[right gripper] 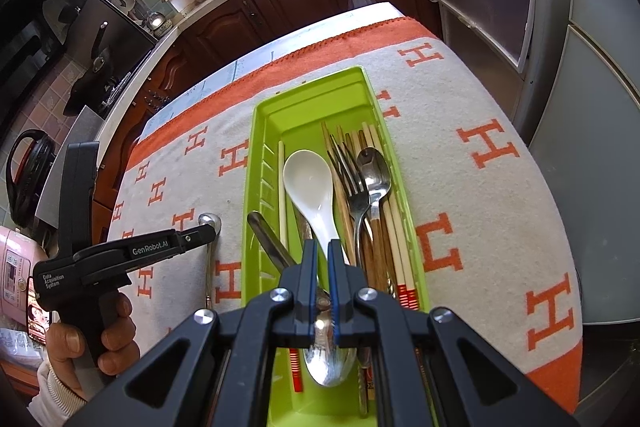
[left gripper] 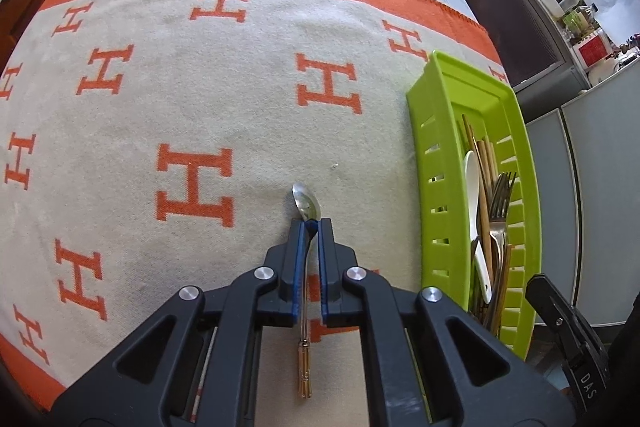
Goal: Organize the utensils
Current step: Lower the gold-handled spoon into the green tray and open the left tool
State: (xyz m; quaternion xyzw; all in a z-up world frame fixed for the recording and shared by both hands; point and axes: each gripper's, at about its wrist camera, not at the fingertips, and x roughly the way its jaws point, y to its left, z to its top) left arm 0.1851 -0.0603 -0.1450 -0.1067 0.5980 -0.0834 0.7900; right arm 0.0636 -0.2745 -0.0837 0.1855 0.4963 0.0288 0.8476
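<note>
On the blanket-covered worktop, the left gripper has its fingers clamped on the neck of a metal spoon, just left of the green tray. Over the tray's near end, the right gripper fingers are together; whether they hold something I cannot tell.

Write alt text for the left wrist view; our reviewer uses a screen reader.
The left gripper is shut on a metal spoon lying on an orange-lettered blanket. A green tray of utensils sits to its right.
</note>
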